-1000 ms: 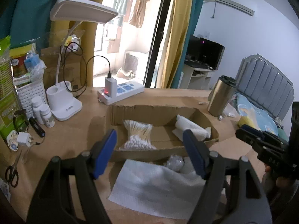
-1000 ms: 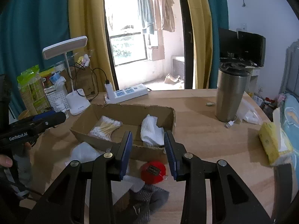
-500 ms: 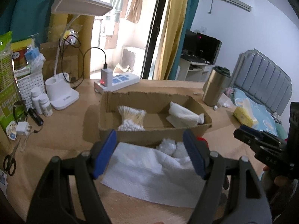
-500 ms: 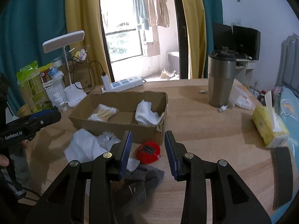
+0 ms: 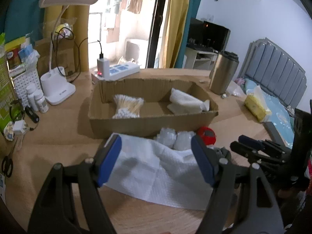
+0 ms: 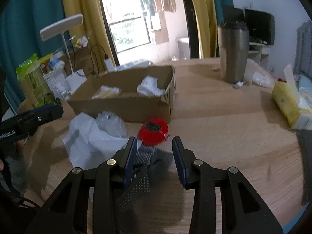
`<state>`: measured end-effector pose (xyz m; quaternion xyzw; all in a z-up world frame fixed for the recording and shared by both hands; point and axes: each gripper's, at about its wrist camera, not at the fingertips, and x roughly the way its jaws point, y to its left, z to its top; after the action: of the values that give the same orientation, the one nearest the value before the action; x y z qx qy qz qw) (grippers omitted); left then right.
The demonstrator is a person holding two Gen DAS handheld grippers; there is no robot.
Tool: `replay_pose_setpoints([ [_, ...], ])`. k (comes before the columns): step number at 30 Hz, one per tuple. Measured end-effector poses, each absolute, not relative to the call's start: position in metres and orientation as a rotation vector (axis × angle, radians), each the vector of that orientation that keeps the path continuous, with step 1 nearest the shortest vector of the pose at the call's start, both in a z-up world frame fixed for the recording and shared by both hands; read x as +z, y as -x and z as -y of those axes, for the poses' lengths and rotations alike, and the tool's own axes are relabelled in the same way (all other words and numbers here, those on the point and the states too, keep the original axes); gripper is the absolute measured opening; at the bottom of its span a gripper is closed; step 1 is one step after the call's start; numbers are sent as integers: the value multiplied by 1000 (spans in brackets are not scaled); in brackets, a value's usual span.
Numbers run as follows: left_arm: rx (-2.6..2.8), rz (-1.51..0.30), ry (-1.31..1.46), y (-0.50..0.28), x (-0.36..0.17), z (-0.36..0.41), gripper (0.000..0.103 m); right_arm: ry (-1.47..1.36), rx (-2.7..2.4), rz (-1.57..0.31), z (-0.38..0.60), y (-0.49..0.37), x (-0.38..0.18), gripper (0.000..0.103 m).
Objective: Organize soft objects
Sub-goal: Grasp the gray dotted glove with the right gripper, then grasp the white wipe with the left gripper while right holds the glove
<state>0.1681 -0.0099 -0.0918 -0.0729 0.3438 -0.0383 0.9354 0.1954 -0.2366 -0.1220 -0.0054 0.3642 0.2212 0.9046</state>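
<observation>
My right gripper point(image 6: 154, 154) hangs half open and empty over the grey dotted cloth point(image 6: 144, 159), which lies between its fingers. My left gripper point(image 5: 156, 156) is spread wide, holding nothing, above the white paper towel point(image 5: 156, 167). Beyond lie the bubble wrap point(image 5: 173, 138) and the cardboard box point(image 5: 152, 120).

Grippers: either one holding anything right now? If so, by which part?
Nothing held. Left gripper is open above the white paper towel; right gripper is open over the grey dotted cloth, jaws not closed on it.

Ahead of my left jaws lies the paper towel point(image 5: 156, 167), the cardboard box point(image 5: 152, 120) behind it. Between my right jaws lies the sock point(image 6: 148, 156), the tape measure point(image 6: 153, 130) just beyond.
</observation>
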Motion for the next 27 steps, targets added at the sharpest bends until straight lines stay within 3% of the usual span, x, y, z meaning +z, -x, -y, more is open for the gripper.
replay_pose_setpoints([
  [6,-71,-747,136,-170,-103,15,75,-3,482,-806,235,-200,-139,49],
  [16,-66,-804,119,-180,-117,25,75,21,524,-891,230,-208,-156,49],
  [21,-60,-840,123,-189,-129,29,75,36,556,-870,228,-204,-153,26],
  [27,-61,-867,134,-199,-138,32,75,3,554,-814,244,-205,-142,25],
])
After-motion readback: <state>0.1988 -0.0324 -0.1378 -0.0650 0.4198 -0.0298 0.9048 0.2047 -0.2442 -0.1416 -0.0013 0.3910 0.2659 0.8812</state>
